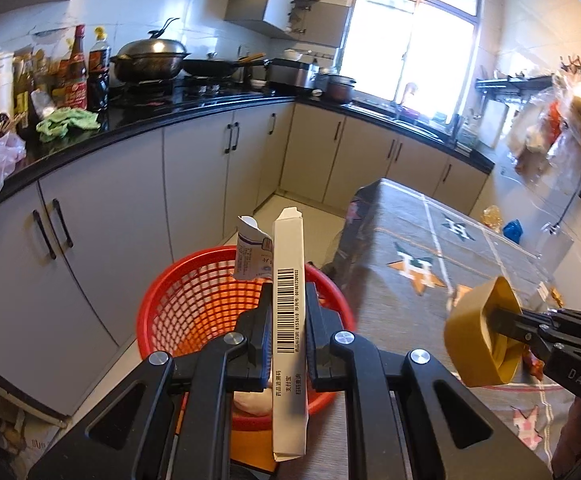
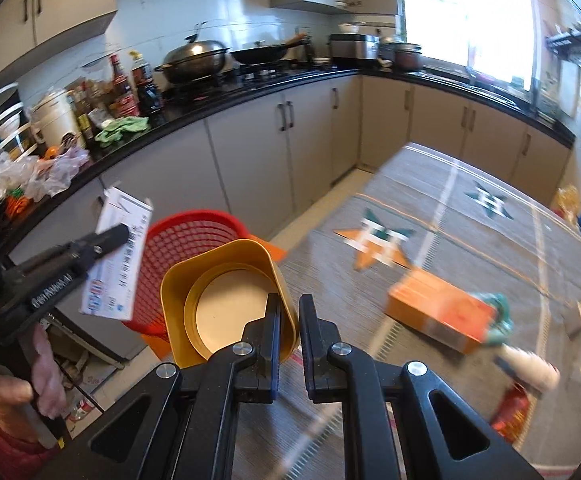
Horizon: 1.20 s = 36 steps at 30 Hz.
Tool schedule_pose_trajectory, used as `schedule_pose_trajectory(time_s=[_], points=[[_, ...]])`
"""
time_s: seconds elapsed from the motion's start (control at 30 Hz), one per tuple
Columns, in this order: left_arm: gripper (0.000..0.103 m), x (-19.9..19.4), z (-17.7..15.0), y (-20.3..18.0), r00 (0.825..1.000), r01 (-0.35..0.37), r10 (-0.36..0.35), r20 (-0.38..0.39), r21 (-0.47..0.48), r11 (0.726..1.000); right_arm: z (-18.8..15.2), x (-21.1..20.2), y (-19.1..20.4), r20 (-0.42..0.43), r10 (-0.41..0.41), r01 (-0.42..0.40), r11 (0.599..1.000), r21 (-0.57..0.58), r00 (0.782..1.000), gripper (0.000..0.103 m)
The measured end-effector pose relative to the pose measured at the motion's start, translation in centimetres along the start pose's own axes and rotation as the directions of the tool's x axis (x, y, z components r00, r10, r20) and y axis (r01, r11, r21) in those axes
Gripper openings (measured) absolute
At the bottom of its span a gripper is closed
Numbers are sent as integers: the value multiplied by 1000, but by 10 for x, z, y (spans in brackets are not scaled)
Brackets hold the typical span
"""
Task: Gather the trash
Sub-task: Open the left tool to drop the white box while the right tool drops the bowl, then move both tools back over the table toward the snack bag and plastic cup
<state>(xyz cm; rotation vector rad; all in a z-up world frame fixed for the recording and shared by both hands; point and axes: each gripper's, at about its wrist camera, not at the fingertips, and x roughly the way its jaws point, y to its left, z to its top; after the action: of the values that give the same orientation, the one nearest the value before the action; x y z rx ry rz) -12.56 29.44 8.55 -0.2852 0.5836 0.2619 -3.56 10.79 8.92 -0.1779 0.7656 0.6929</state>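
My left gripper is shut on a flat white medicine box with a barcode and holds it above the red mesh basket. In the right wrist view the same box hangs beside the basket. My right gripper is shut on the rim of a yellow square lid and holds it over the table edge near the basket. The lid and right gripper also show at the right of the left wrist view. Something pale lies in the basket's bottom.
A table with a grey patterned cloth holds an orange carton, a white bottle and a red packet. A black countertop with bottles, pans and a green rag runs along grey cabinets. Cardboard lies on the floor at the left.
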Motion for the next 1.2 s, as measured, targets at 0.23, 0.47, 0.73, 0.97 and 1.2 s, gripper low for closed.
schedule_pose_trajectory(time_s=[0.23, 0.47, 0.73, 0.97, 1.2], points=[[12, 20, -3, 29, 999, -20, 18, -27, -45, 999, 19, 49, 37, -52, 45, -47, 998, -36, 998, 10], [13, 38, -8, 39, 998, -30, 28, -52, -53, 998, 25, 86, 51, -99, 39, -44, 998, -45, 994, 10], [22, 43, -10, 45, 998, -32, 28, -55, -68, 997, 31, 104, 51, -107, 50, -54, 998, -31, 993, 16], [39, 29, -12, 37, 999, -25, 24, -30, -57, 998, 28, 82, 34, -75, 56, -55, 998, 11, 996, 16], [47, 13, -18, 1, 1000, 11, -11, -18, 9, 1000, 4, 43, 4, -39, 8, -6, 998, 57, 999, 34]])
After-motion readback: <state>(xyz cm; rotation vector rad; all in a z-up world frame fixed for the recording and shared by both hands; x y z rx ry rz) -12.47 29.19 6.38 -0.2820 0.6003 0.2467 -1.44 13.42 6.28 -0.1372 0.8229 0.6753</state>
